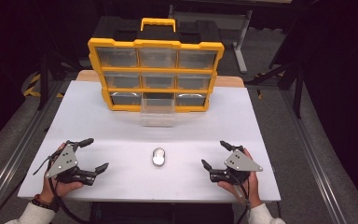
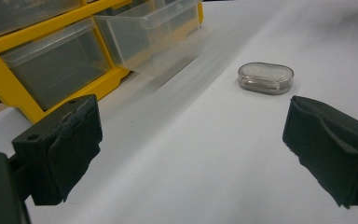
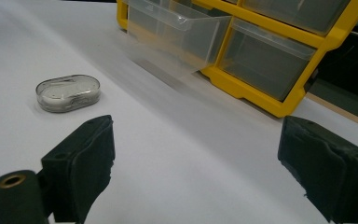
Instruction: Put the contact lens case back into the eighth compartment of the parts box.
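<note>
A small clear oval case (image 1: 158,157) with something pale inside lies on the white table (image 1: 121,135), midway between the two grippers; it also appears as the oval case (image 2: 265,78) and the oval case (image 3: 68,93). Behind it stands a yellow organizer (image 1: 155,74) of clear drawers, its bottom middle drawer (image 1: 157,112) pulled out onto the table. My left gripper (image 1: 93,154) rests open at the front left, nothing between its jaws. My right gripper (image 1: 215,154) rests open at the front right, likewise holding nothing. Both sit a hand's width from the case.
The pulled-out drawer (image 2: 154,32) looks see-through with nothing visible in it, as does the drawer (image 3: 177,35). A wooden board (image 1: 88,75) lies under the organizer at the table's far edge. Metal rails (image 1: 9,154) flank the table on both sides.
</note>
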A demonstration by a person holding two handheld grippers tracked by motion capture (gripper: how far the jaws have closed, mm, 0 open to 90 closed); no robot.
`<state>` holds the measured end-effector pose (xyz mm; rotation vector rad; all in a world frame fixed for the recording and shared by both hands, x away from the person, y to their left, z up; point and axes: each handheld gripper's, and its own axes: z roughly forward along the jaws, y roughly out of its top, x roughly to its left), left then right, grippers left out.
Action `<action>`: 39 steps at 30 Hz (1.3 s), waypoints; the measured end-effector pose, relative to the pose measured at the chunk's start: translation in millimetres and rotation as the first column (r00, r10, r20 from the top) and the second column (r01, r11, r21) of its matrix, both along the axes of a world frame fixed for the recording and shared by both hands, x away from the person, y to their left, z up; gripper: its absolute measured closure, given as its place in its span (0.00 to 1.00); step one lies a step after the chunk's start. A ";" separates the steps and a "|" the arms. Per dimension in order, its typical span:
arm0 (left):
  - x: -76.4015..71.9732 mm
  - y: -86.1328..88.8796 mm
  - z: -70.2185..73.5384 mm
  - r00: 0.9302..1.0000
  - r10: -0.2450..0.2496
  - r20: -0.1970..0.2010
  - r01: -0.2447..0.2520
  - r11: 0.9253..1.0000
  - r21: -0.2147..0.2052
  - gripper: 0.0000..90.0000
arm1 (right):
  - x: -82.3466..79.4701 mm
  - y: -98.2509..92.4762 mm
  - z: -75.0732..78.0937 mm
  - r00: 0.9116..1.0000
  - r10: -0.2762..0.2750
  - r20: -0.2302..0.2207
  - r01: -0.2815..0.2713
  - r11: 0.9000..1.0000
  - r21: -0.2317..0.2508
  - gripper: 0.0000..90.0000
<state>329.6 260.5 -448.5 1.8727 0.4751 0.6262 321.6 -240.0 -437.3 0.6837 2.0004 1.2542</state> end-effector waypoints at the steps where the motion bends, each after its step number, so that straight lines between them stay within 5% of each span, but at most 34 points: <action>1: 0.0 0.0 0.0 1.000 0.004 0.001 -0.004 1.000 0.000 0.06 | 0.0 0.0 0.0 1.000 0.000 0.000 0.000 1.000 0.000 0.13; 18: -0.7 0.3 -0.7 1.000 -0.008 -0.007 0.008 1.000 -0.003 0.06 | 7.9 18.6 -3.7 0.989 0.083 -0.122 -0.088 0.995 -0.042 0.12; 26: 0.3 -0.8 -2.0 1.000 -0.007 -0.014 0.007 1.000 0.010 0.06 | 16.6 23.6 7.9 0.984 0.117 -0.131 -0.123 0.992 -0.041 0.08; 39: 2.8 0.8 -4.0 1.000 -0.015 -0.026 0.016 1.000 0.002 0.06 | 43.0 55.6 19.3 0.960 0.203 -0.194 -0.220 0.973 -0.074 0.07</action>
